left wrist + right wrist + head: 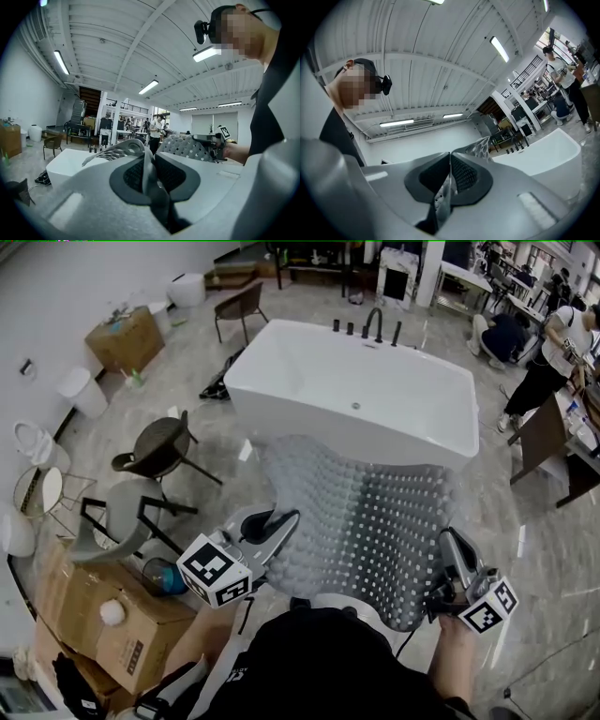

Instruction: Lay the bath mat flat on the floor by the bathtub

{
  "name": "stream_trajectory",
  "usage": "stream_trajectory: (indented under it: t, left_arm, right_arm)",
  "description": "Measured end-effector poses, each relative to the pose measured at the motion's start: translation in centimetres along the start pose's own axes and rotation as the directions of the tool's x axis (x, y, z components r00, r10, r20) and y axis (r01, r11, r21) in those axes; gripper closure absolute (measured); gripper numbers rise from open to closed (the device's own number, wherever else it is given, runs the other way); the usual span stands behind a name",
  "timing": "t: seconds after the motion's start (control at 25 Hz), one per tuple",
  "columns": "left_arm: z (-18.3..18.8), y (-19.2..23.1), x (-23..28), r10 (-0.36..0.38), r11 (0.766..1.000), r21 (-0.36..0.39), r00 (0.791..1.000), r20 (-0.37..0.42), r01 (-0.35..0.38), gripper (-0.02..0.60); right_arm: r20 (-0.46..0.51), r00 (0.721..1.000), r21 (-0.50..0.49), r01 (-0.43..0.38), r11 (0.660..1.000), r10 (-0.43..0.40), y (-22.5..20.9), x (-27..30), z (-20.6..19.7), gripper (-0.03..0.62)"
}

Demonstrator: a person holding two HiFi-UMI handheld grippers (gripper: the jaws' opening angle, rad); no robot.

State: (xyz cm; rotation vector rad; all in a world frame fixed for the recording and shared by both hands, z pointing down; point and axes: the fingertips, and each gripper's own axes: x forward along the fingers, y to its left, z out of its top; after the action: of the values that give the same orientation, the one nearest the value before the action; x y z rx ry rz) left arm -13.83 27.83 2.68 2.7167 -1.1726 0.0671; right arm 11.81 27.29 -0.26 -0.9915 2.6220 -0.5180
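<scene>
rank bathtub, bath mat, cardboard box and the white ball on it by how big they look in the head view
1. bathtub
2. bath mat, held up nearer the camera, so it looks nearly tub-sized; that gap is unsure
3. cardboard box
4. white ball, clearly smallest

Bath mat [375, 521]: grey, flexible, covered in regular rows of small holes or studs. Off the floor [525, 540], held up and spread wide. Near left corner pinched in the left gripper [289, 517], near right corner pinched in the right gripper [448, 542]. Sheet bows and ripples between them, and its far edge is in front of the near wall of the bathtub [356, 381]. Bathtub: white, rectangular, freestanding on grey tile.
</scene>
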Motion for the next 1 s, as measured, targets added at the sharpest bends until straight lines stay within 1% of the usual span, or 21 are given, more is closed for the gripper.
stream_trajectory:
  t: [0.2, 0.44, 0.6, 0.76, 1.0]
  left_arm:
    - [-0.8, 1.2, -2.6, 0.002, 1.000, -0.006, 1.000, 0.004, -0.002, 0.541]
    - [-0.8, 2.8, -5.4, 0.007, 1.000, -0.012, 1.000, 0.022, -0.007, 0.541]
    - [-1.1, 3.7, -5.9, 0.012, 0.999, -0.040, 1.000, 0.022, -0.011, 0.541]
    - [-1.8, 4.8, -6.0, 0.024, 0.998, -0.064, 0.999, 0.031, -0.022, 0.540]
    - [-2.1, 6.6, -5.1, 0.051, 0.997, -0.054, 0.999, 0.017, -0.050, 0.540]
  right_arm:
    - [0.021, 1.000, 0.014, -0.002, 1.000, 0.002, 1.7, 1.5, -0.7, 0.577]
    - [0.015, 0.999, 0.047, 0.029, 0.998, -0.030, 3.5, 3.0, -2.6, 0.577]
    - [-0.011, 0.999, 0.061, 0.050, 0.997, -0.050, 3.4, 3.7, -3.4, 0.577]
    - [-0.021, 0.999, 0.069, 0.042, 0.997, -0.041, 3.0, 5.0, -3.3, 0.578]
    - [-0.033, 0.999, 0.085, 0.015, 0.996, -0.013, 1.3, 8.0, -3.5, 0.579]
